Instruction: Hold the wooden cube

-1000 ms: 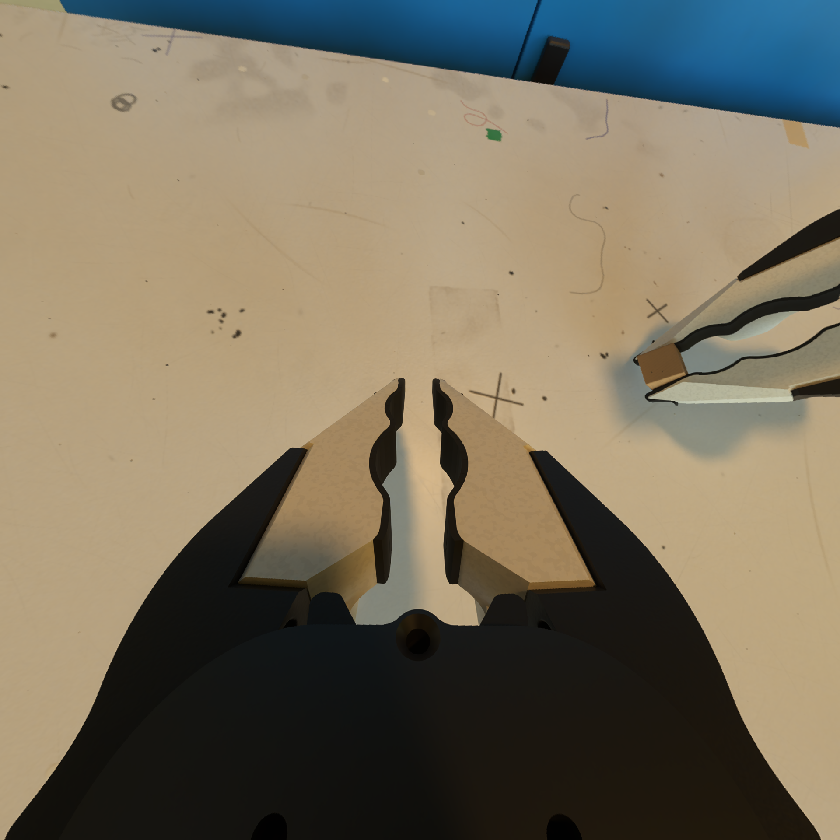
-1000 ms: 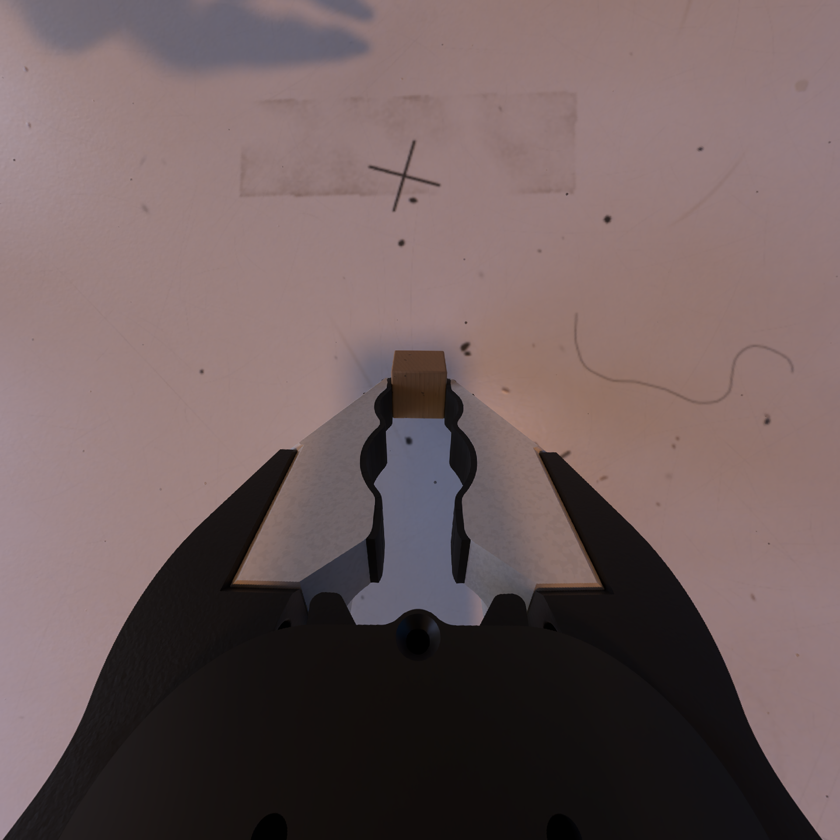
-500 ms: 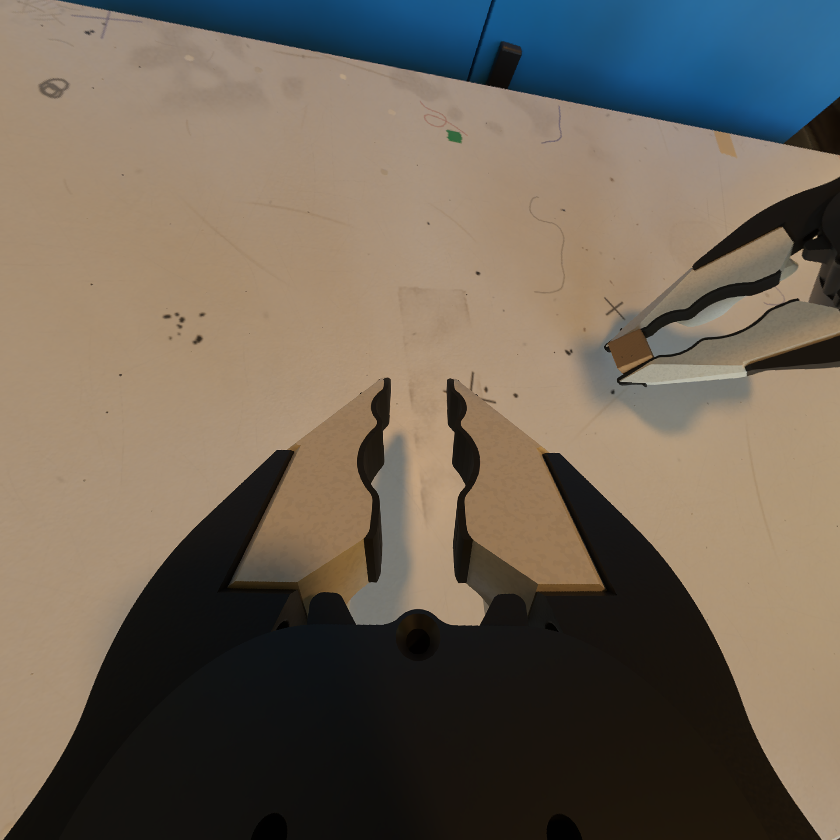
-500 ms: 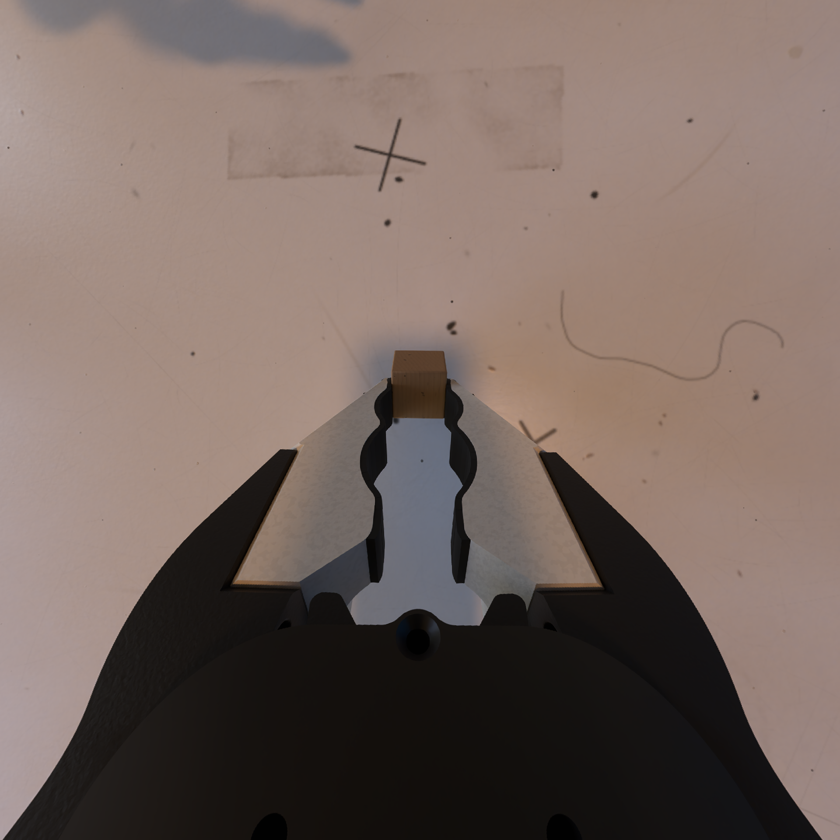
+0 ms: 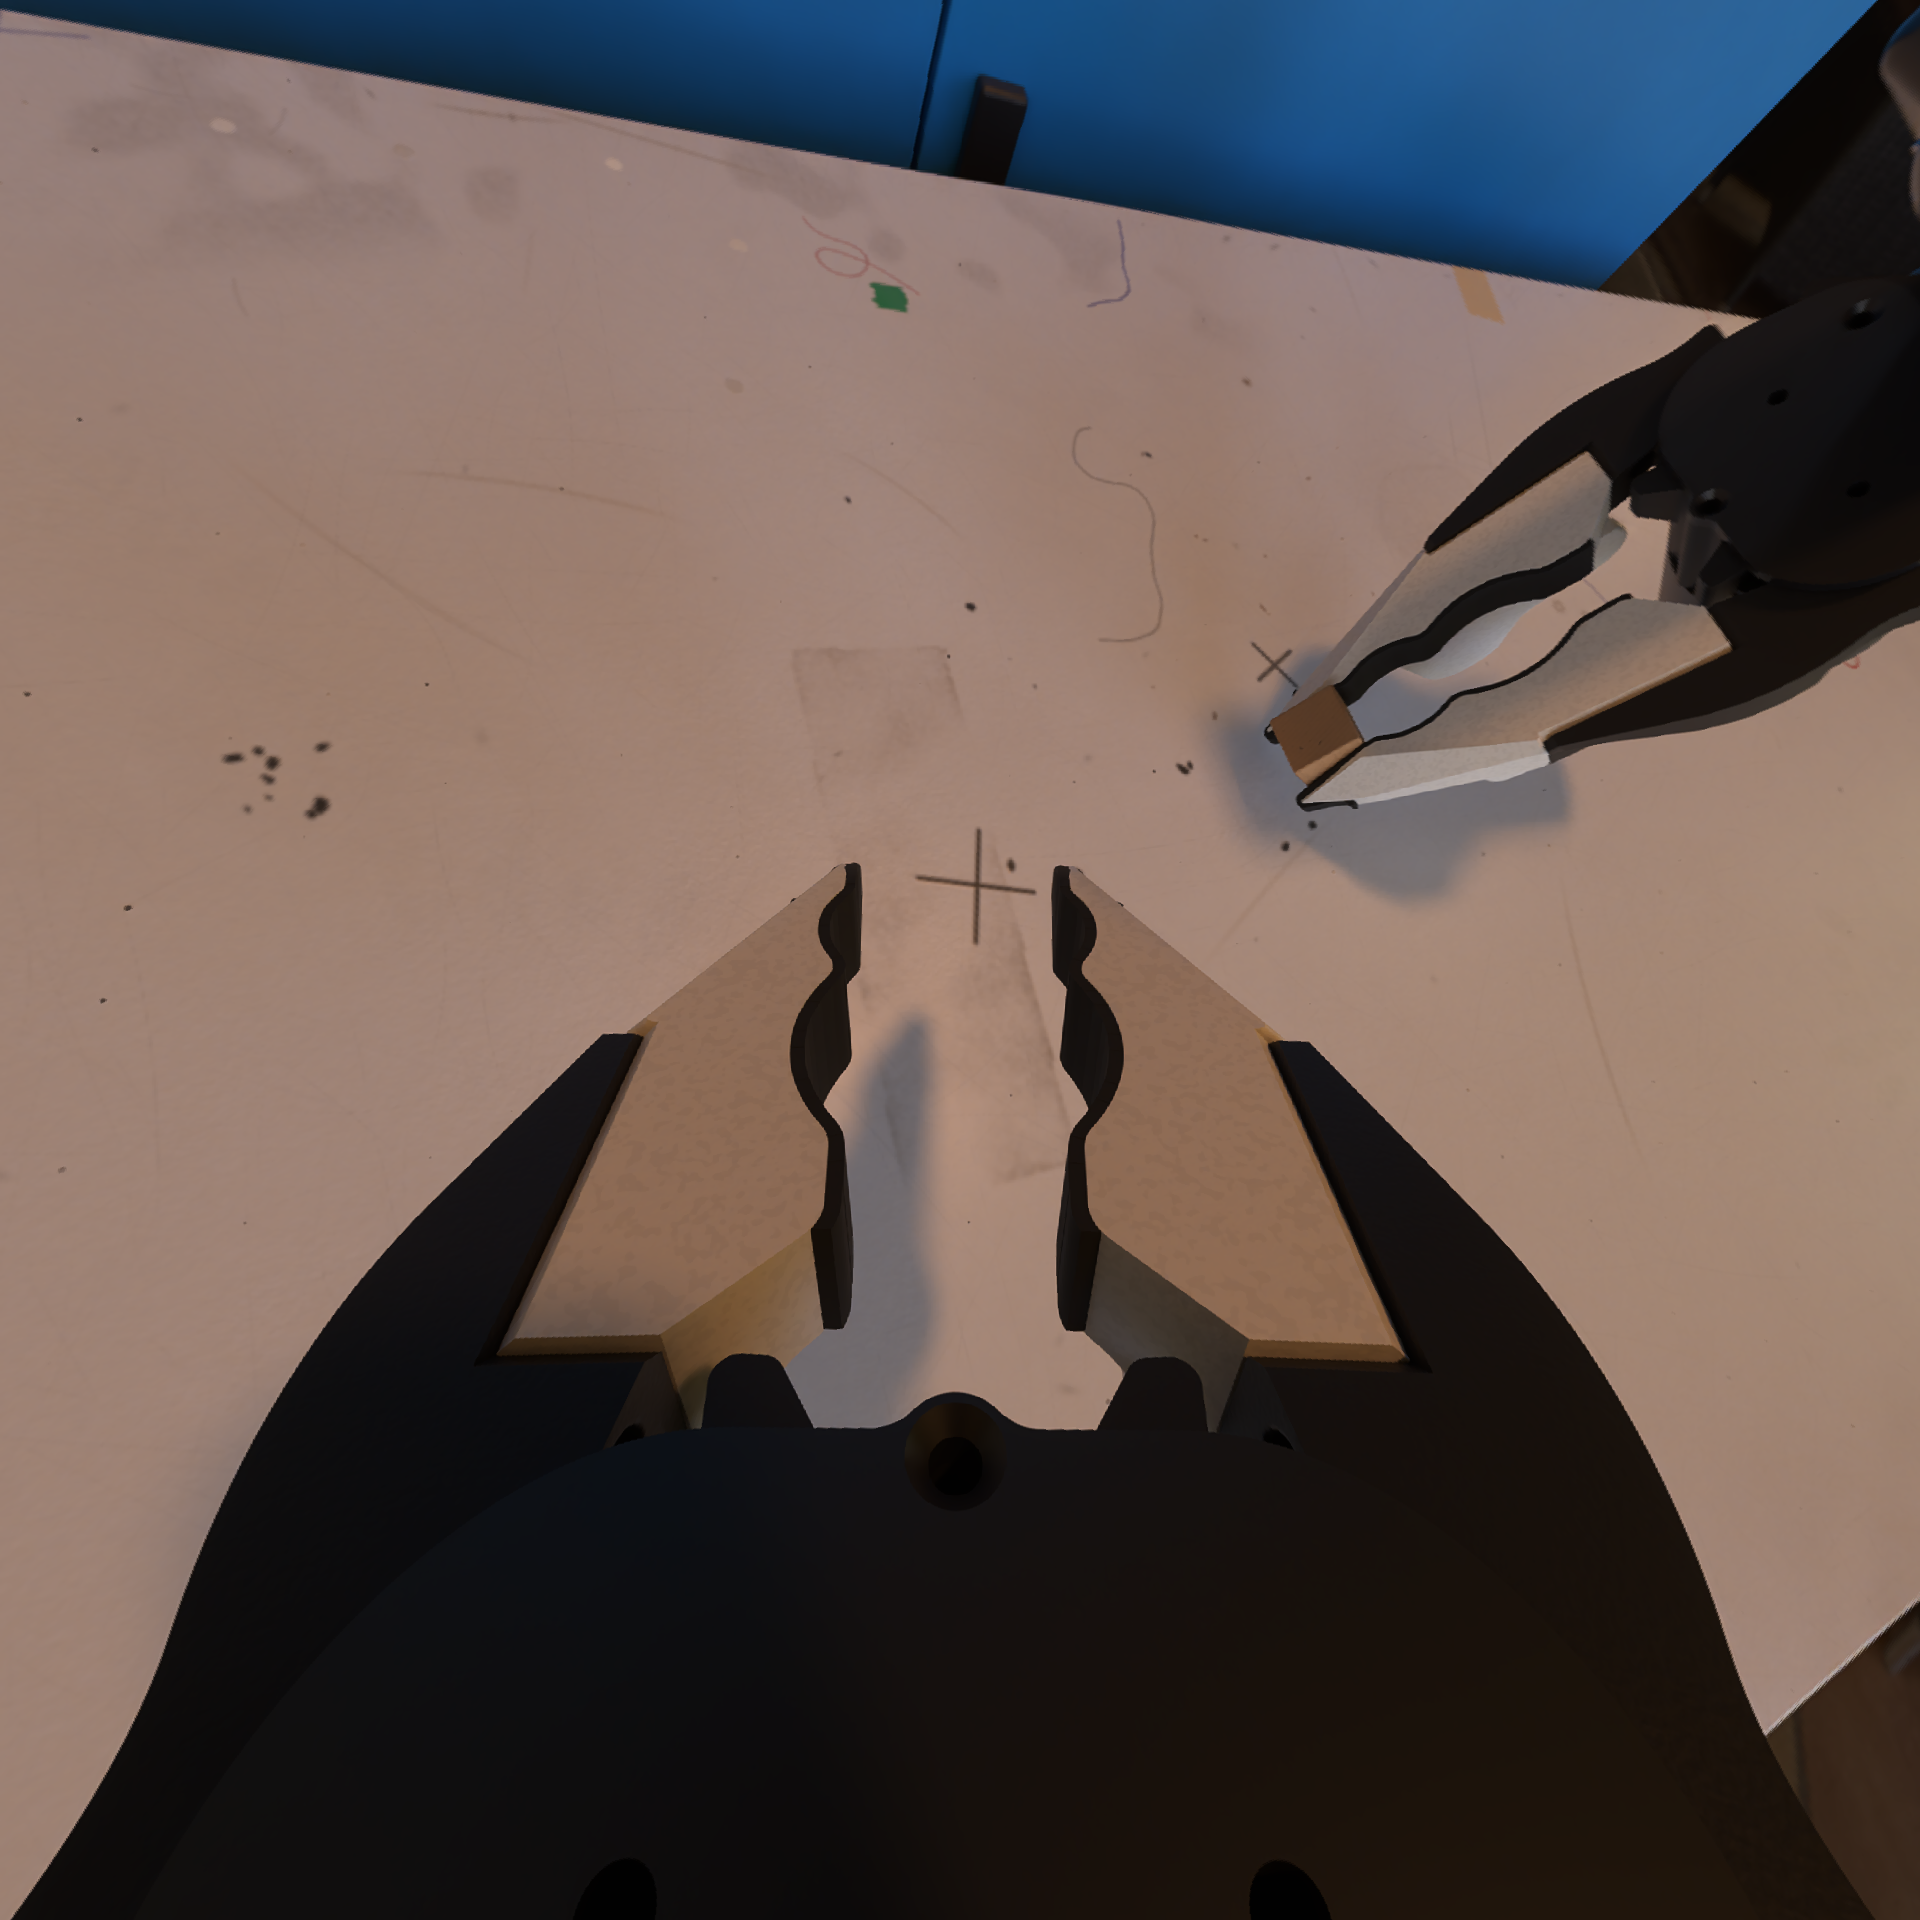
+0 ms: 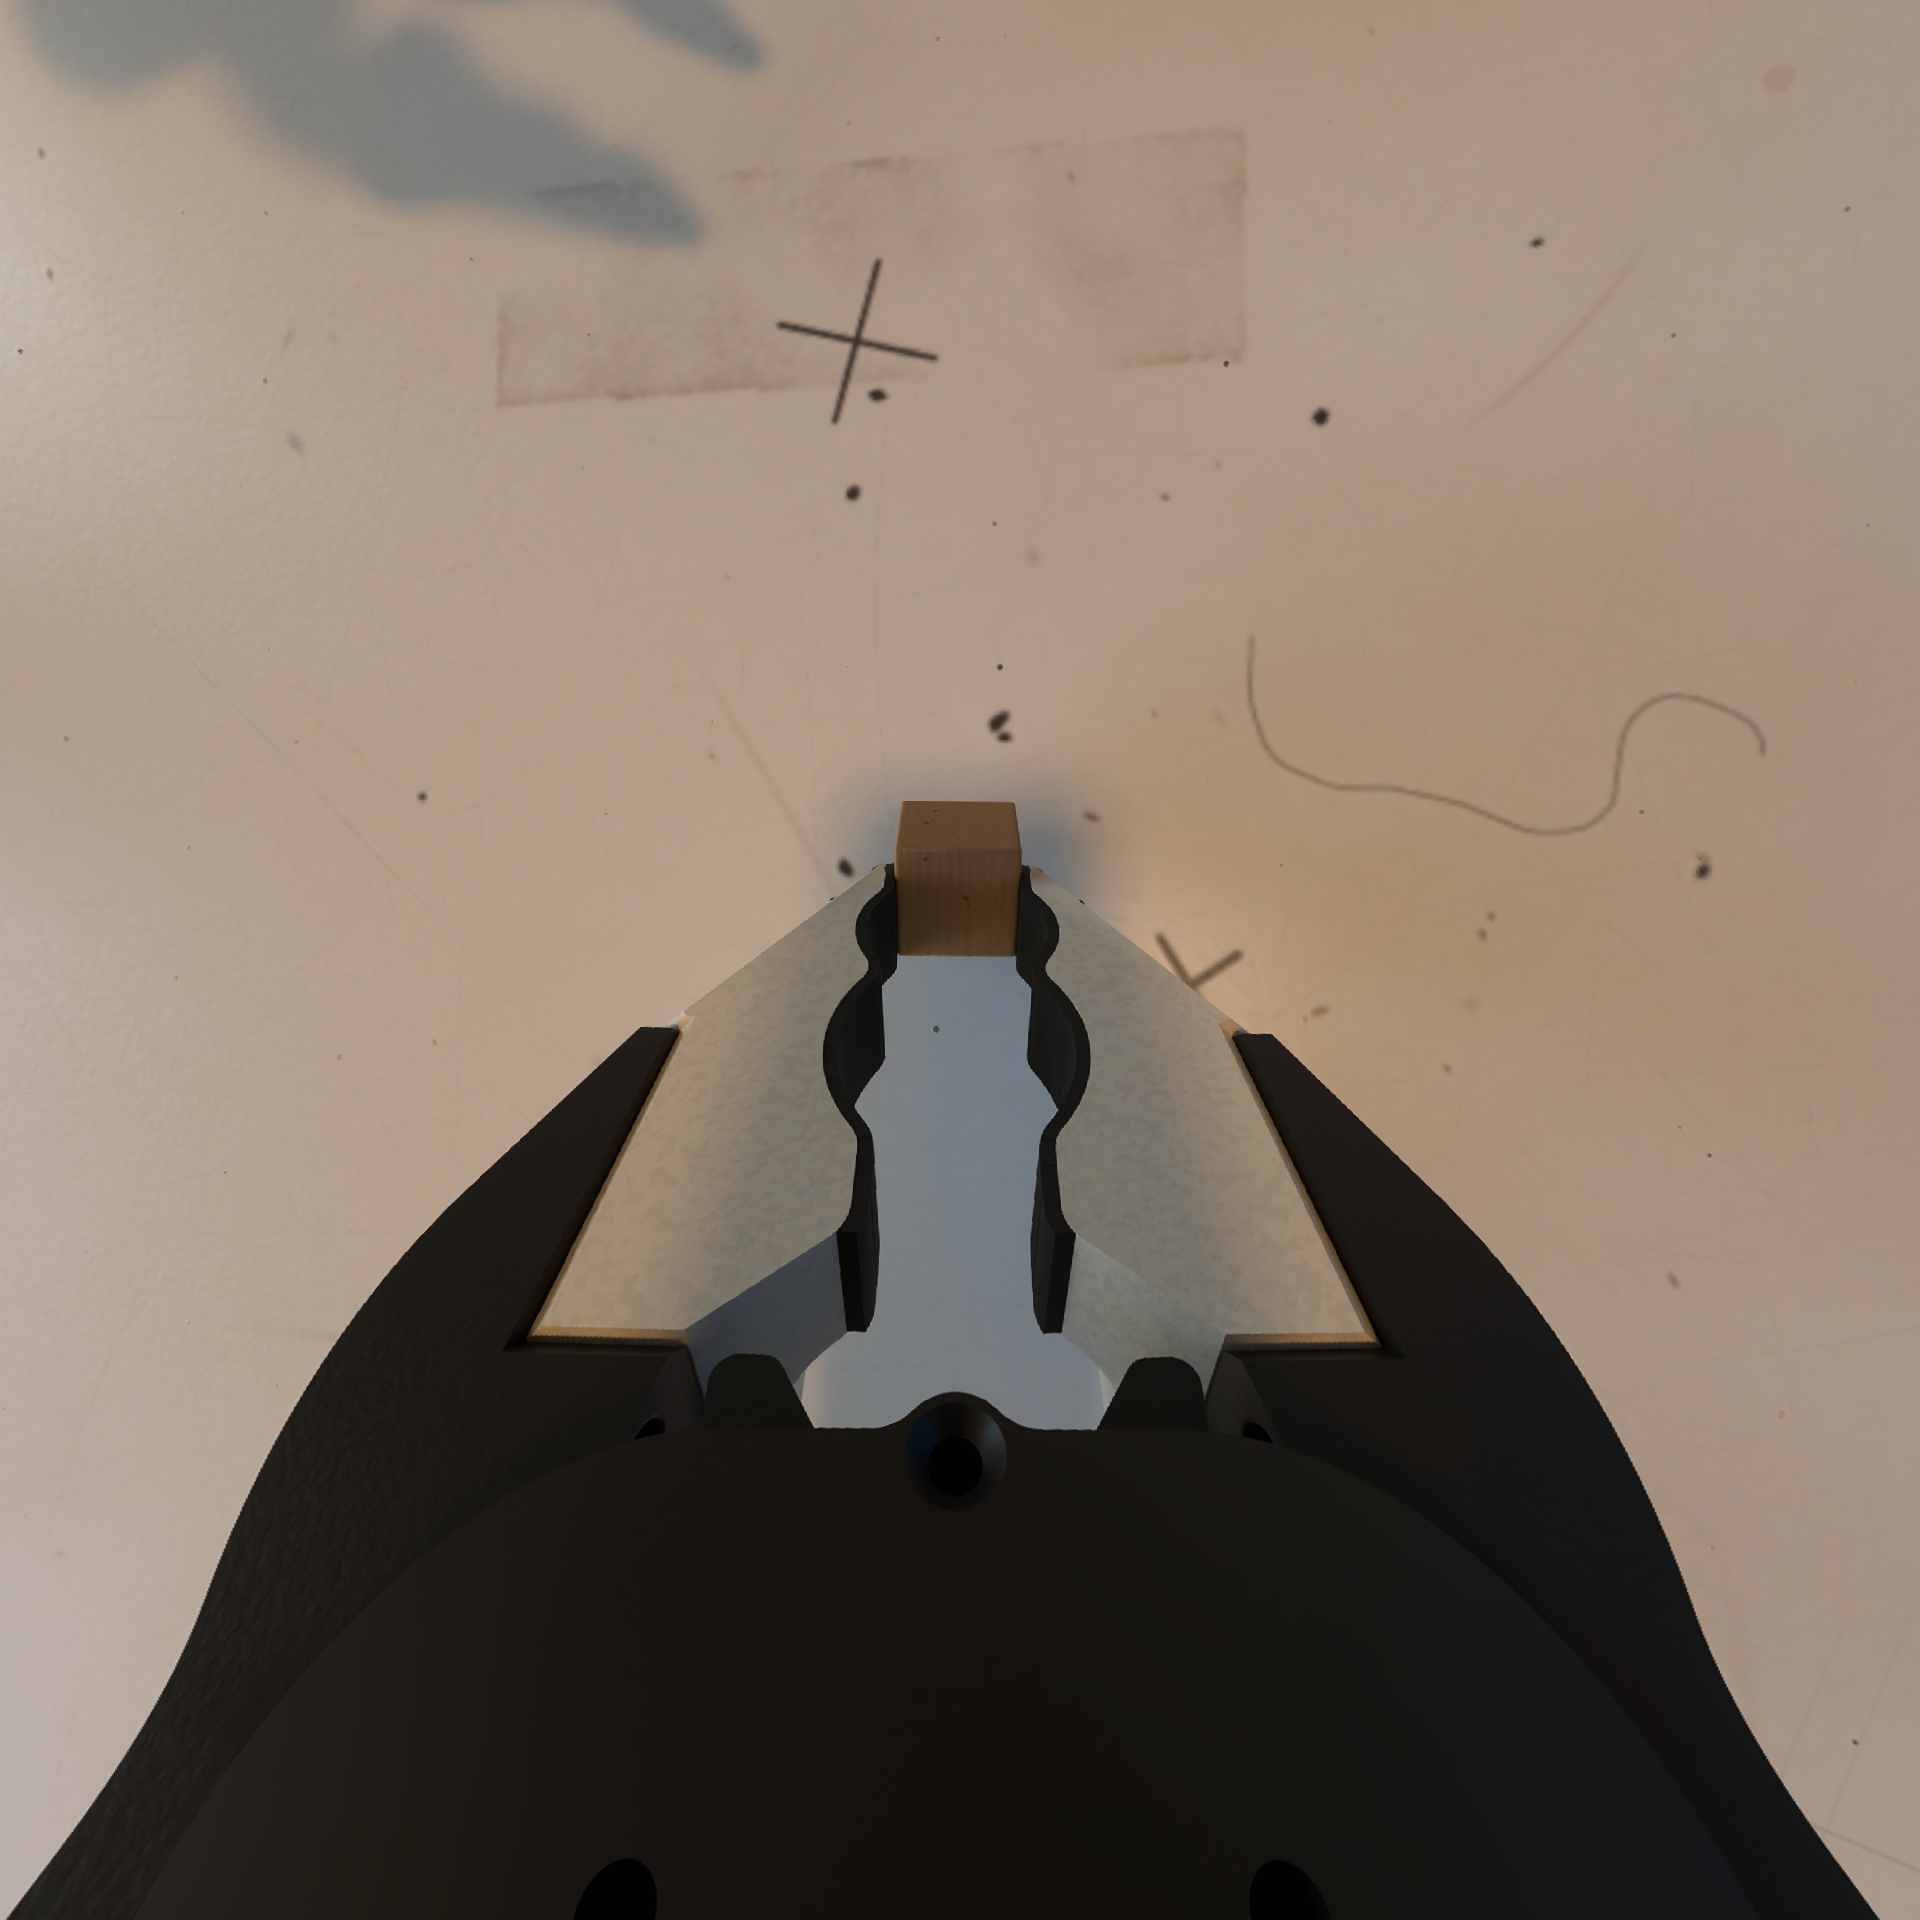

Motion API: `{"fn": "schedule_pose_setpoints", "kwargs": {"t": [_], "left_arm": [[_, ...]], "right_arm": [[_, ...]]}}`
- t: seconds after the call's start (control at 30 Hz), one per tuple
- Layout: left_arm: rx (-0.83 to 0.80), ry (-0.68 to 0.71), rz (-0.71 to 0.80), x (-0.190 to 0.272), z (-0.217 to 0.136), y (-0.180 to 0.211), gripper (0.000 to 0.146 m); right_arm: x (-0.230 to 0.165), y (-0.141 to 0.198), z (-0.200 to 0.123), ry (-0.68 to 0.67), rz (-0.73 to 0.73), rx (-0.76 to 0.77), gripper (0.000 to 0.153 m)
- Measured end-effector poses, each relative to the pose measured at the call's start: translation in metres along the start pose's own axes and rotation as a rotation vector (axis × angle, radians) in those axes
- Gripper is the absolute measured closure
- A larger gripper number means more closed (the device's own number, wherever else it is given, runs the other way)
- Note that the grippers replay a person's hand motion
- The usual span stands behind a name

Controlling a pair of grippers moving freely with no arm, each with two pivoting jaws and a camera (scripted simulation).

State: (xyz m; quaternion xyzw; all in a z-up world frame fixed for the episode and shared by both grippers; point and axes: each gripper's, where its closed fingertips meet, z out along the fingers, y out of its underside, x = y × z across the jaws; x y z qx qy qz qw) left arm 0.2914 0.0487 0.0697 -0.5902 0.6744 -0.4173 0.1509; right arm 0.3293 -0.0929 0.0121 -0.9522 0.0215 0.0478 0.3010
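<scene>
A small wooden cube (image 6: 955, 878) sits clamped between the tips of my right gripper (image 6: 956, 896), held just above the table with a shadow under it. In the left wrist view the same cube (image 5: 1315, 727) shows at the right, pinched by the right gripper (image 5: 1311, 764), which reaches in from the right edge. My left gripper (image 5: 956, 894) is open and empty, hovering over a pen cross (image 5: 977, 885) on the table, well to the left of the cube.
The beige table (image 5: 416, 520) is scuffed, with pen crosses, dark specks, a curly line (image 6: 1496, 769) and a green mark (image 5: 890, 298). A blue wall panel (image 5: 1351, 104) runs behind the far edge. The table's right edge (image 5: 1829, 1694) is near.
My left gripper has opened wider and shifted, so the cross now lies between its tips. The right gripper keeps its hold on the cube and has drifted slightly.
</scene>
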Motion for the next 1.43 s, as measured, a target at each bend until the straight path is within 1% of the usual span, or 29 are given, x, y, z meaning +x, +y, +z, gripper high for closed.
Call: {"fn": "schedule_pose_setpoints", "kwargs": {"t": [0.4, 0.6, 0.83, 1.03, 1.2, 1.33, 1.43], "left_arm": [[-0.038, 0.079, 0.012, 0.010, -0.003, 0.007, 0.107], [-0.023, 0.101, -0.008, 0.007, -0.007, 0.005, 0.102], [-0.030, 0.132, -0.008, 0.007, -0.011, 0.005, 0.101], [0.001, 0.150, -0.035, 0.001, -0.023, 0.000, 0.098], [0.053, 0.069, -0.002, -0.012, -0.035, -0.011, 0.098], [0.048, -0.026, 0.046, -0.024, -0.029, -0.016, 0.095], [-0.005, -0.147, 0.148, -0.039, -0.024, -0.019, 0.088]], "right_arm": [[0.003, -0.002, -0.003, -0.017, 0.024, 0.031, 0.131], [0.005, -0.002, -0.004, -0.020, 0.035, 0.040, 0.131], [0.006, -0.004, -0.006, -0.029, 0.047, 0.053, 0.131], [0.009, -0.002, -0.007, -0.026, 0.053, 0.054, 0.131], [0.009, -0.001, -0.005, -0.029, 0.056, 0.049, 0.131], [0.009, 0.001, -0.004, -0.030, 0.054, 0.042, 0.131], [0.010, 0.002, -0.004, -0.029, 0.059, 0.041, 0.131]]}}
